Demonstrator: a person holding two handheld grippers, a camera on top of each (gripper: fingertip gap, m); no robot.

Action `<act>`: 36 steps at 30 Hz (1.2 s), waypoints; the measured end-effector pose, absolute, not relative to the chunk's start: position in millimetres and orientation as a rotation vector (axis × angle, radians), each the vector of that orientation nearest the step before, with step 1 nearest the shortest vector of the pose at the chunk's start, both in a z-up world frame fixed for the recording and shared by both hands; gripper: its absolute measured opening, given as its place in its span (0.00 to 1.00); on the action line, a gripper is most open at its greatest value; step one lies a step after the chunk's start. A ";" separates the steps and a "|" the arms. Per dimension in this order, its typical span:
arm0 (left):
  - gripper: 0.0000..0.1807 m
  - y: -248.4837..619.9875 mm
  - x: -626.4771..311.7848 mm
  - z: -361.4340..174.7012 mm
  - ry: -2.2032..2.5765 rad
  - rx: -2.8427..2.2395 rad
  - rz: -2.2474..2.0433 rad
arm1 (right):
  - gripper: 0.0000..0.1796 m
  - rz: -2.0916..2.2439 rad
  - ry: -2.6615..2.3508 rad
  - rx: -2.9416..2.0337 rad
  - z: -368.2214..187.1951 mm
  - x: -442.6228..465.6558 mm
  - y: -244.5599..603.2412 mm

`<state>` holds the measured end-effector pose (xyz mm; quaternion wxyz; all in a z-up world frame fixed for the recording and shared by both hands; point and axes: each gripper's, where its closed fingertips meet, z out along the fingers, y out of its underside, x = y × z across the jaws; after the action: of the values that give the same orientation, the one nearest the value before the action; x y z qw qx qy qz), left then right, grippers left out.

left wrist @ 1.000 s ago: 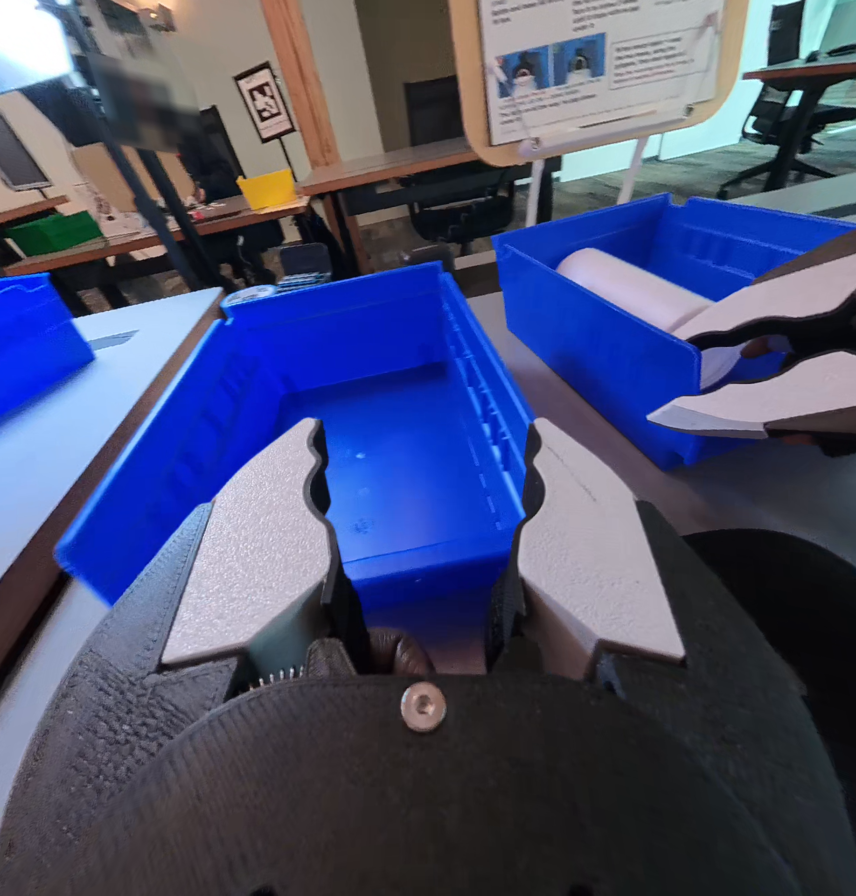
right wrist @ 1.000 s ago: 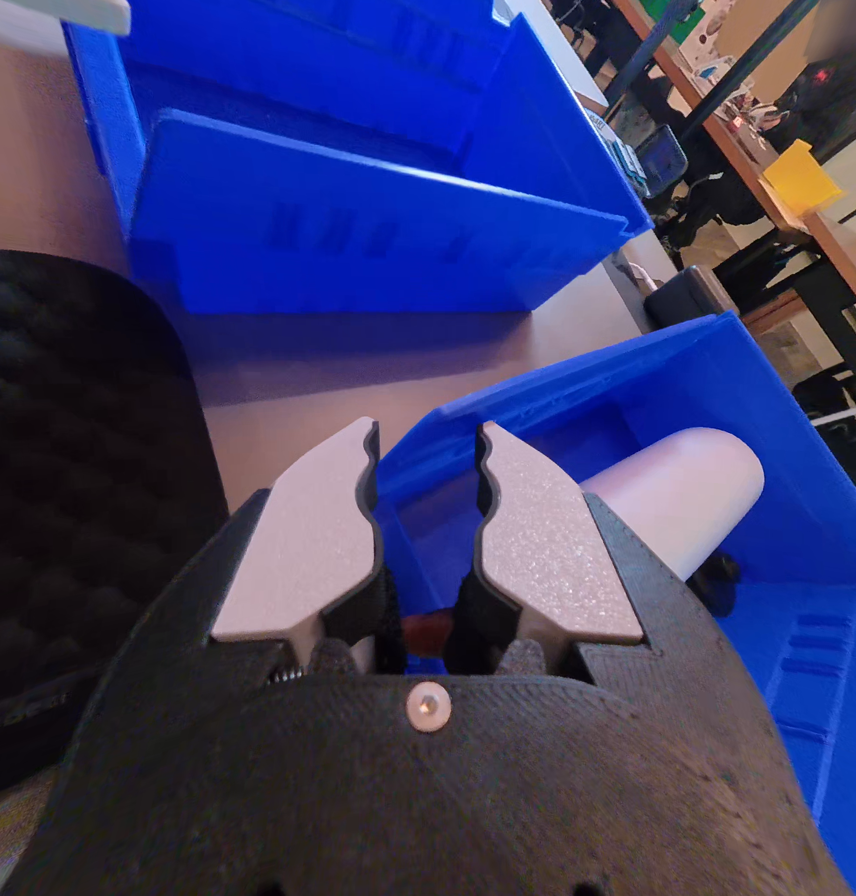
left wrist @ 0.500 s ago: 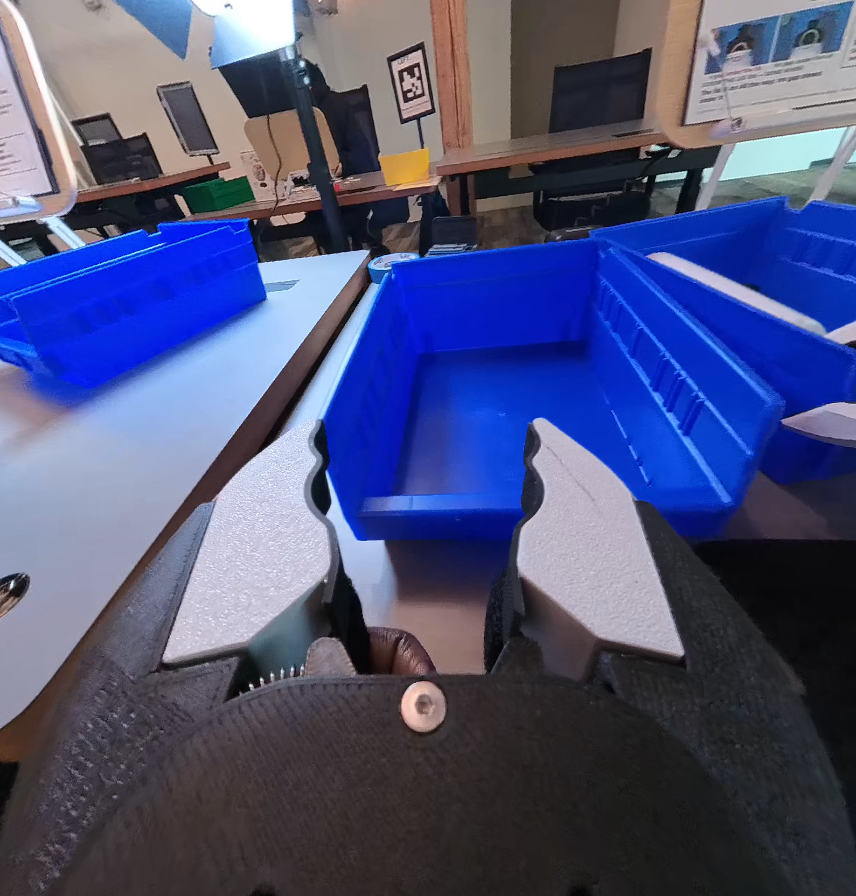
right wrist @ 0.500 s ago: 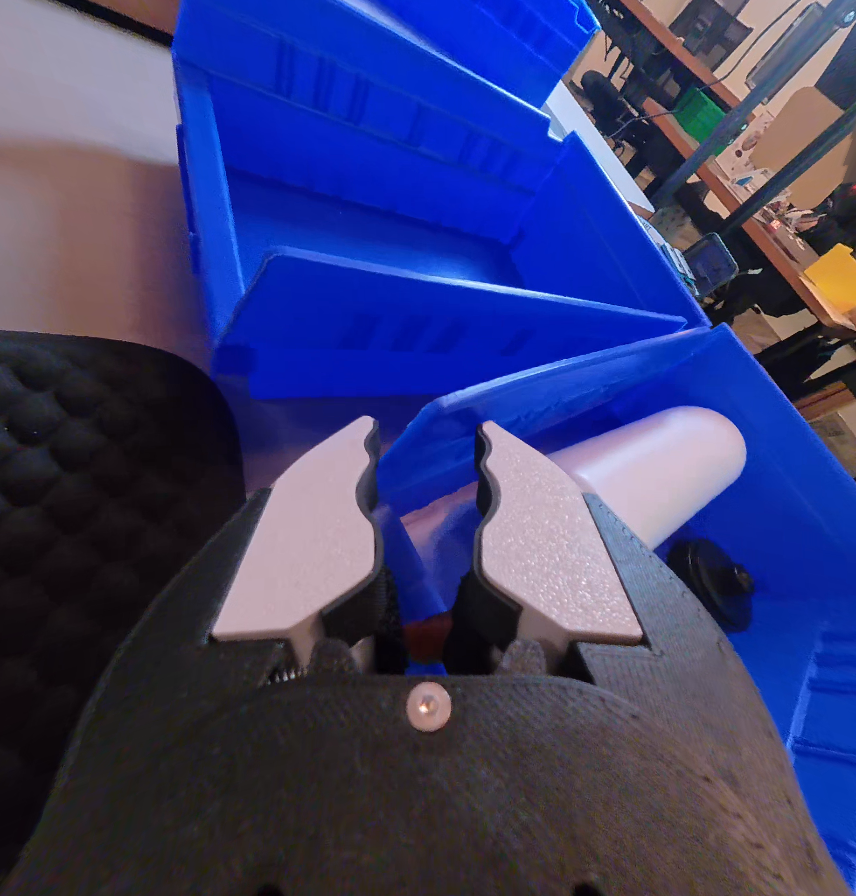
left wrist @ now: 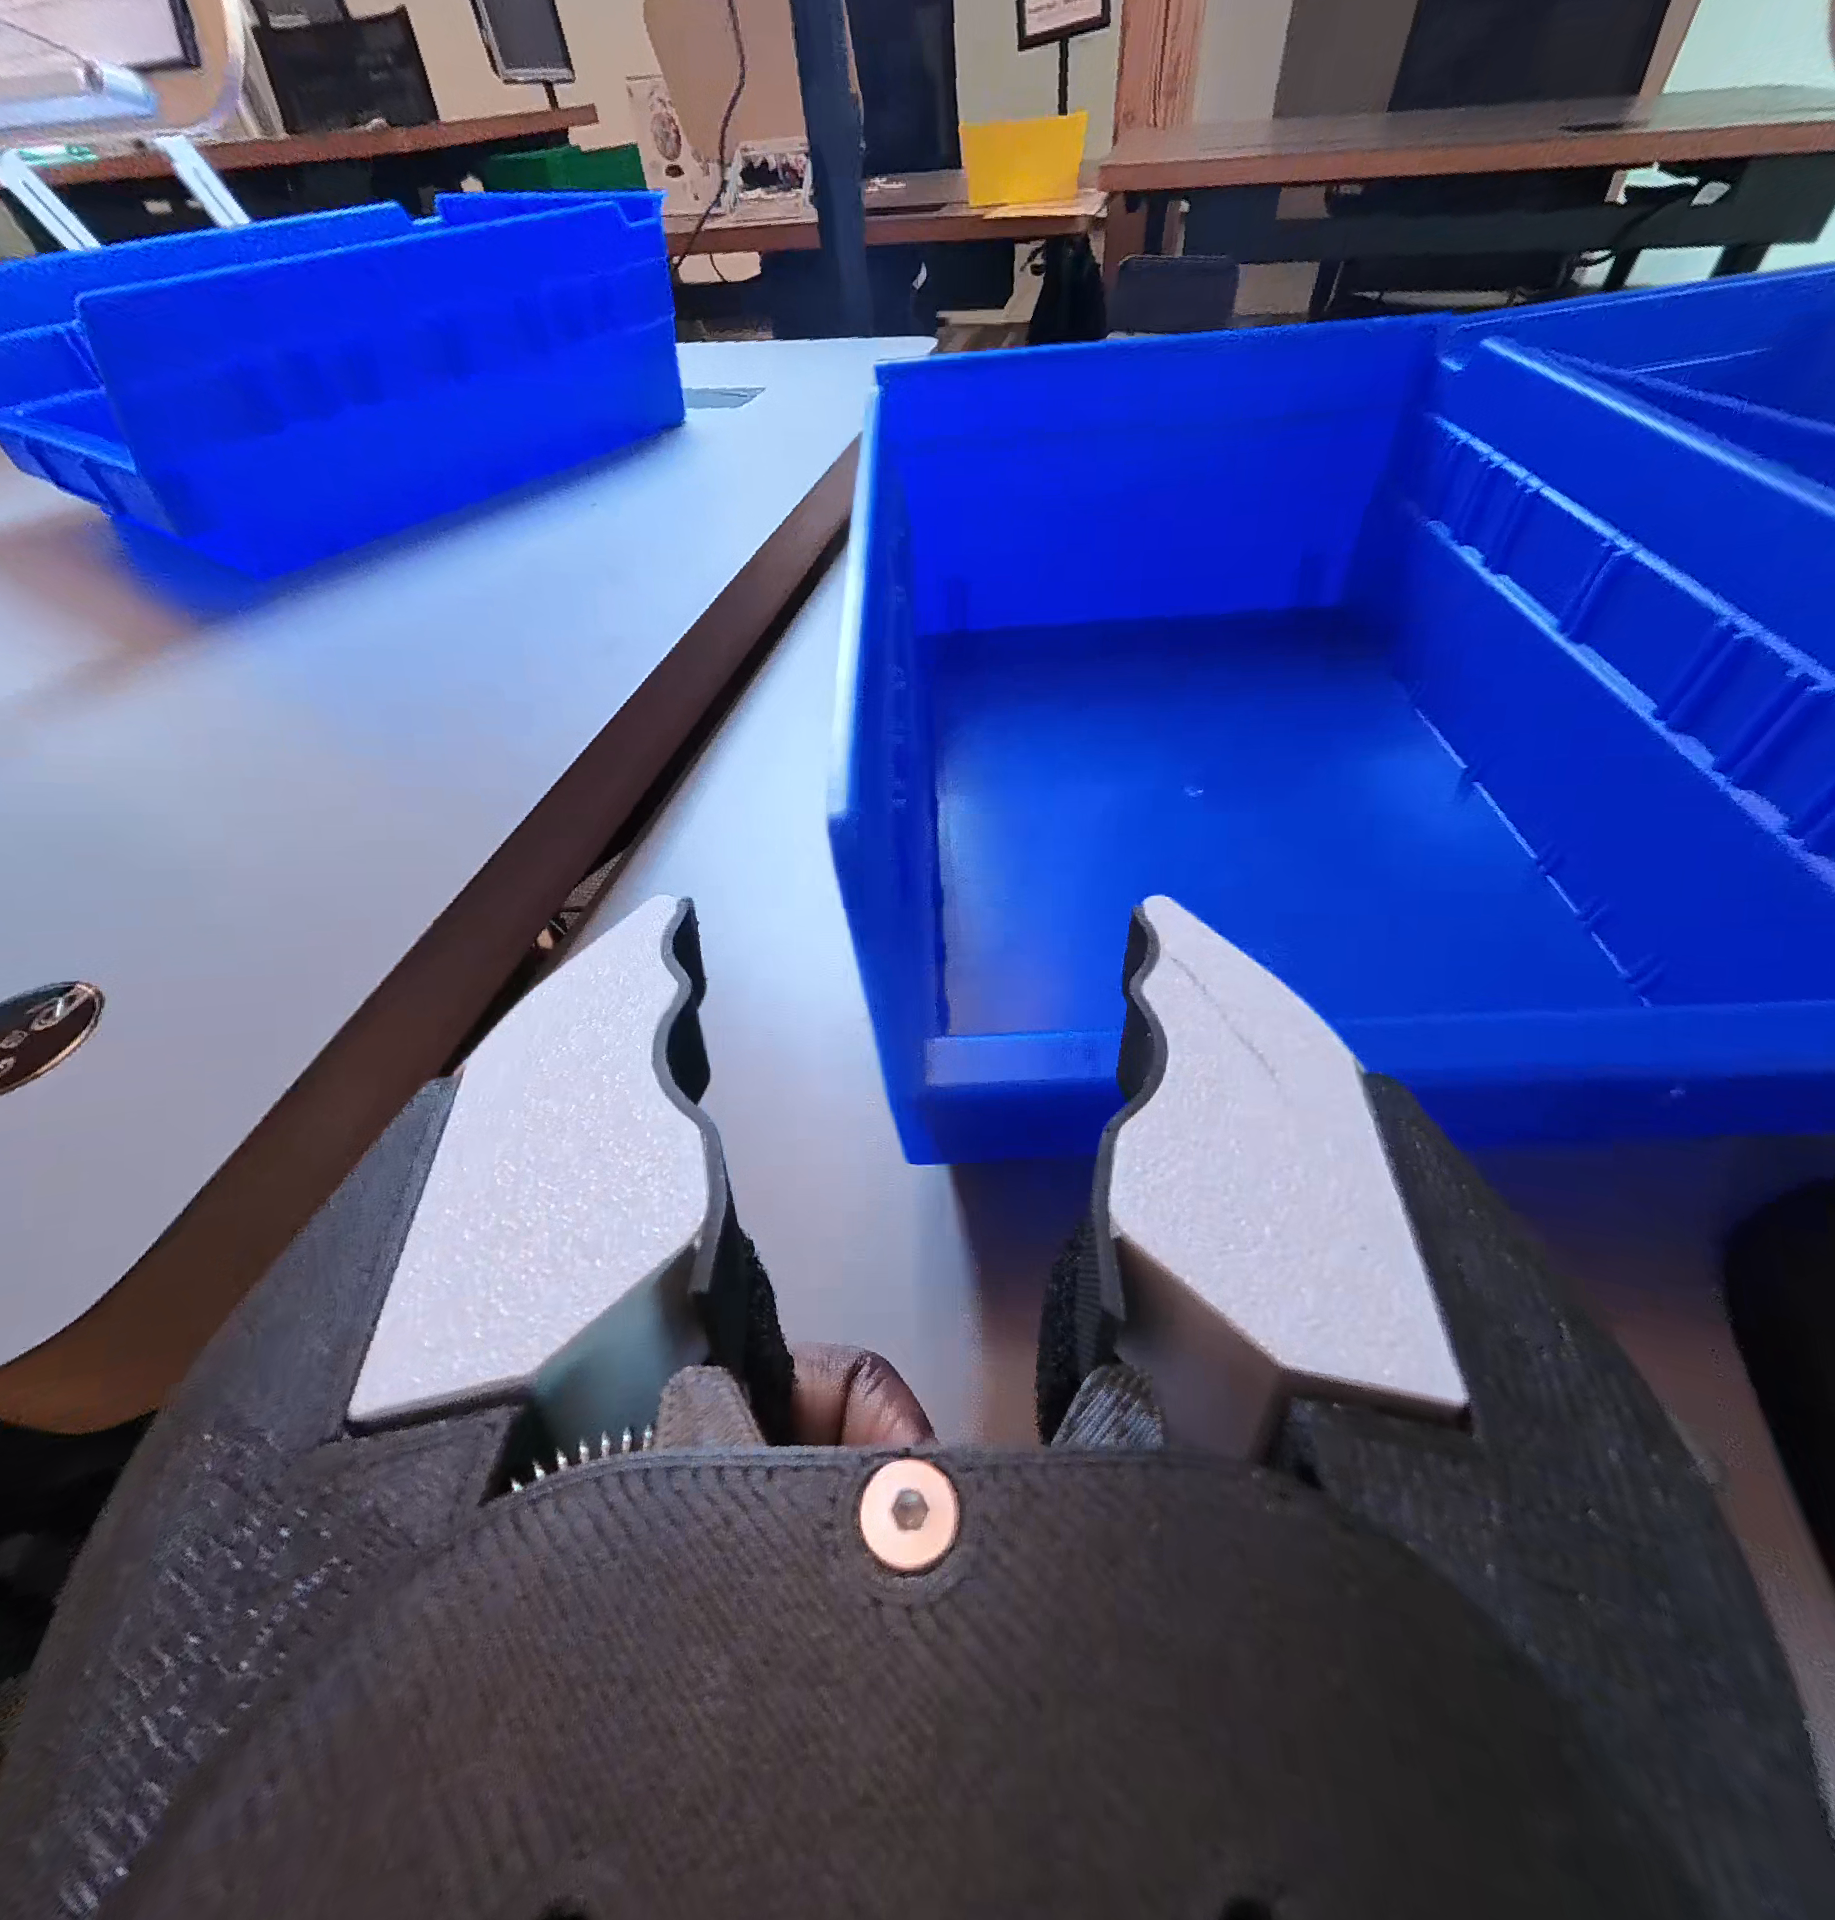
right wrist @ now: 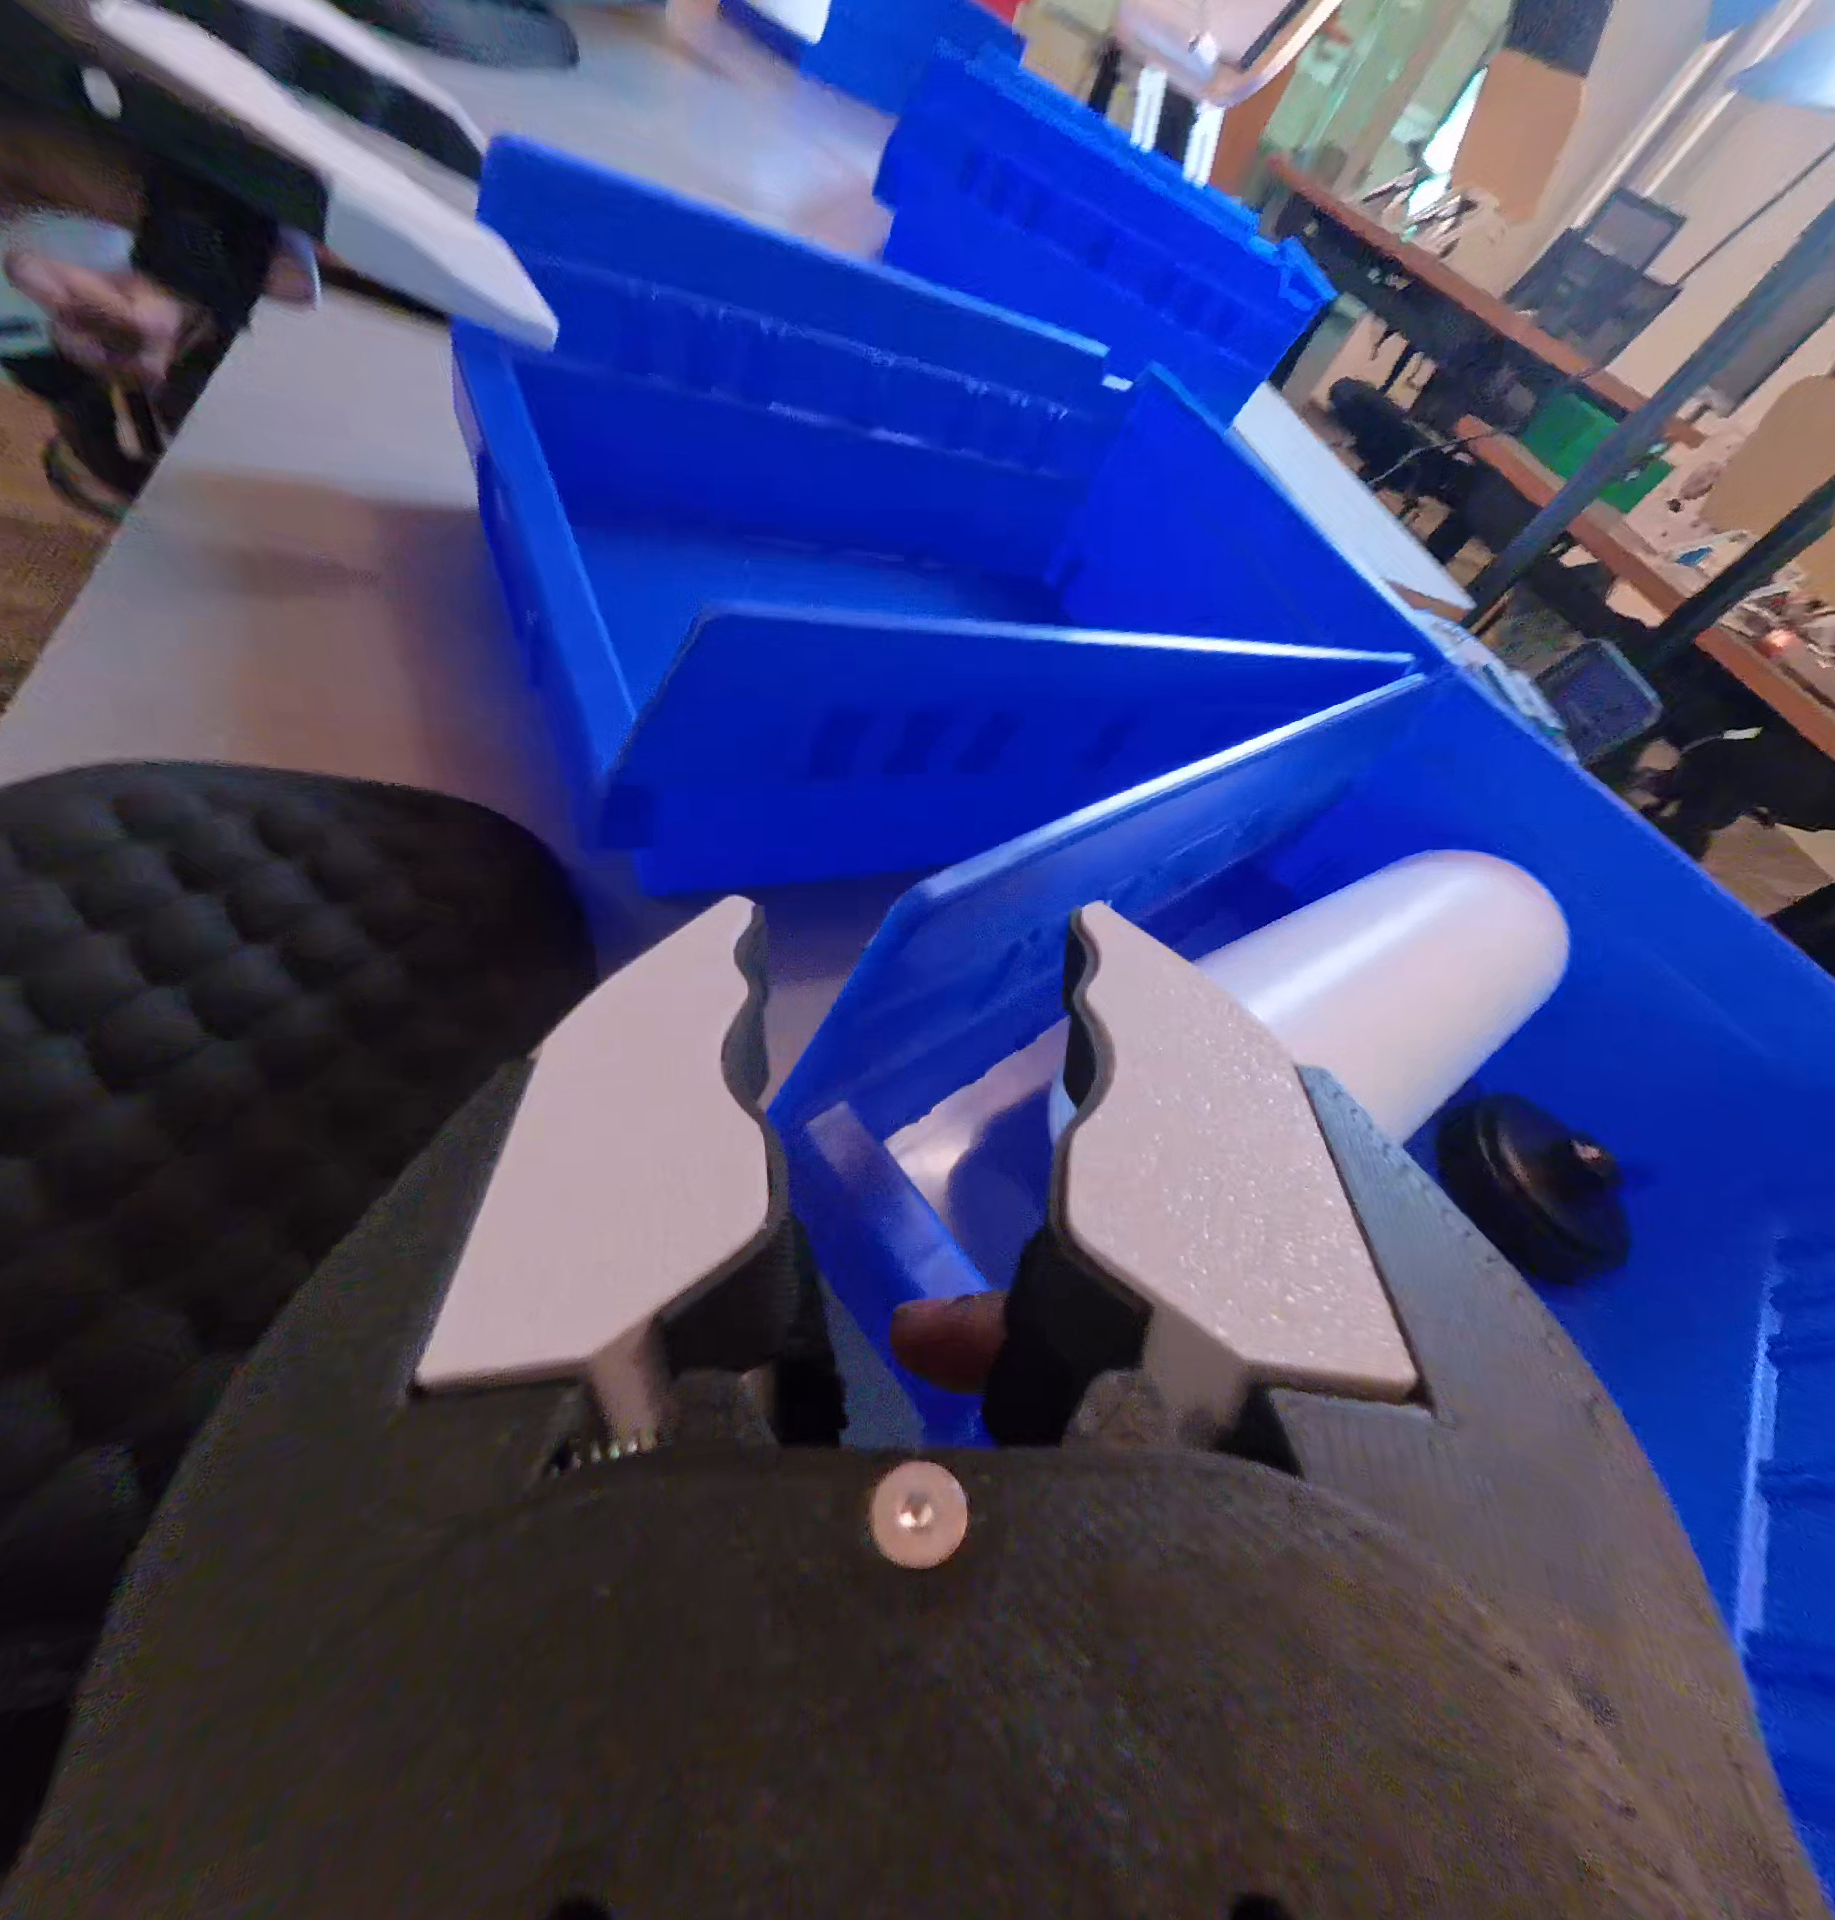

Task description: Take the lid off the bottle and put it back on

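Observation:
A white bottle (right wrist: 1391, 987) lies on its side in a blue bin (right wrist: 1671, 935) in the right wrist view. A black round lid (right wrist: 1526, 1184) lies on the bin floor beside it, apart from the bottle. My right gripper (right wrist: 913, 925) is open and empty, over the bin's near corner, with the bottle's near end hidden behind the right finger. My left gripper (left wrist: 913, 935) is open and empty, low over the grey table in front of an empty blue bin (left wrist: 1256, 831). It also shows at the top left of the right wrist view (right wrist: 425, 249).
The empty bin (right wrist: 788, 582) stands just left of the bottle's bin. A black padded mat (right wrist: 217, 987) lies on the table in front of the bins. More blue bins (left wrist: 352, 384) stand on the adjacent table to the left, across a gap between the tables.
My left gripper has swung left and now points at the empty bin's left wall, away from the bottle's bin. My right gripper's jaws have opened wider, and it has risen over the bin's corner.

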<state>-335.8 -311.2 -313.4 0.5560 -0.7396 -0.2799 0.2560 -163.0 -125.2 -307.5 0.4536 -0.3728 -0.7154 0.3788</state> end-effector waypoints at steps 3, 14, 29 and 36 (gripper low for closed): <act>0.36 -308.5 -343.1 -319.6 -0.660 -1.714 0.587 | 0.27 1.044 -1.547 -0.919 -268.6 -152.7 -135.9; 0.30 -315.4 -321.9 -316.6 -0.577 -1.815 0.525 | 0.24 0.987 -1.679 -1.275 -317.6 -162.5 -172.4; 0.03 -313.8 -313.4 -278.0 -0.477 -1.459 0.867 | 0.09 0.803 -1.601 -1.080 -305.1 -191.7 -170.7; 0.03 -305.9 -269.6 -198.9 -0.364 -1.240 0.952 | 0.08 0.782 -1.396 -0.851 -236.6 -160.5 -159.2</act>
<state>-269.6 -305.9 -198.9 0.6947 -0.5557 -0.1630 0.4267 -160.5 -159.2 -236.6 0.6169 -0.3695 -0.6063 0.3395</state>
